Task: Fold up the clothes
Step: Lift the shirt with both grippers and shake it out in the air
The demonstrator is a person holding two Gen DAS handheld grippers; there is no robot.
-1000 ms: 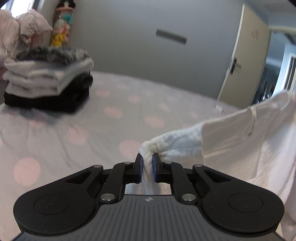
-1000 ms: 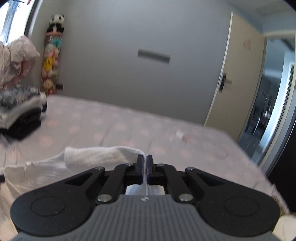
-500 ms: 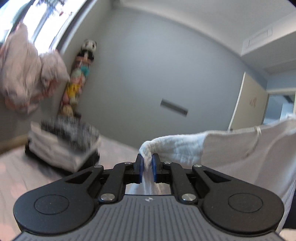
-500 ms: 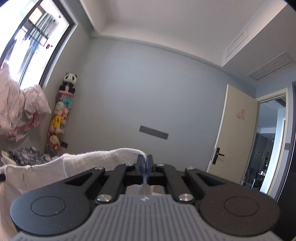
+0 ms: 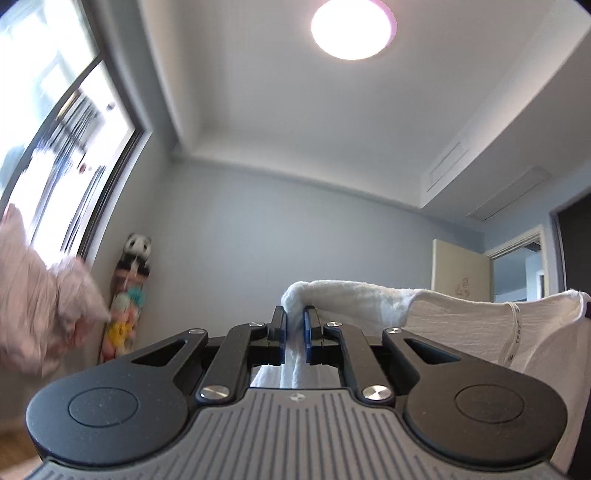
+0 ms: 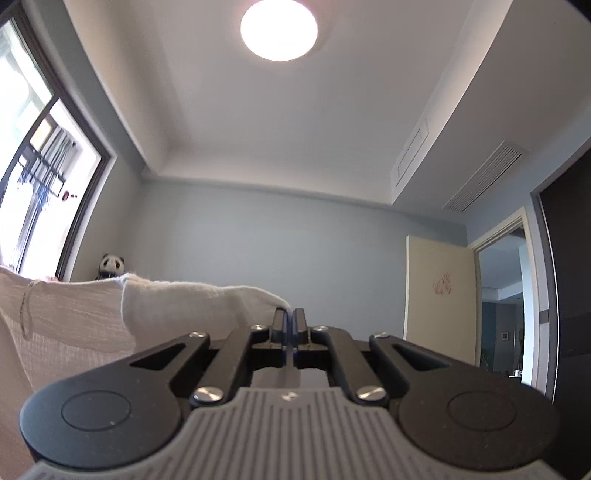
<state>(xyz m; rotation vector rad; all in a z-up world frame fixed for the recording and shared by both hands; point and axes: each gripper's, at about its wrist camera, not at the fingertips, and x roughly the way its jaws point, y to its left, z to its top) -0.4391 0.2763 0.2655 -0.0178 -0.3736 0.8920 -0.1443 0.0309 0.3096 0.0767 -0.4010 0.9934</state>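
Left wrist view: left hand-held gripper (image 5: 294,325) is nearly closed, its blue pads pinching a rolled corner of the white garment (image 5: 461,325); the cloth passes down between the fingers and runs off taut to the right, a thin white cord (image 5: 515,332) hanging on its face; a pink bundle (image 5: 40,306) sits blurred at the left edge, beside a hanging column of soft toys (image 5: 127,302) topped by a panda, seen in full only here; window (image 5: 51,147) upper left, ceiling lamp (image 5: 352,27) above, open door (image 5: 461,277) at the far right.

Right wrist view: right hand-held gripper (image 6: 289,326) is fully closed on a thin edge of the same garment (image 6: 184,306), which stretches away to the left, held up in the air between the two tools; only the panda's head (image 6: 112,264) shows over the cloth; this view alone shows the slatted ceiling vent (image 6: 484,177), the doorway (image 6: 506,306) with a room beyond, and a pink mark (image 6: 443,284) on the door; lamp (image 6: 279,29) and window (image 6: 40,177) also appear; no containers are visible in either view.
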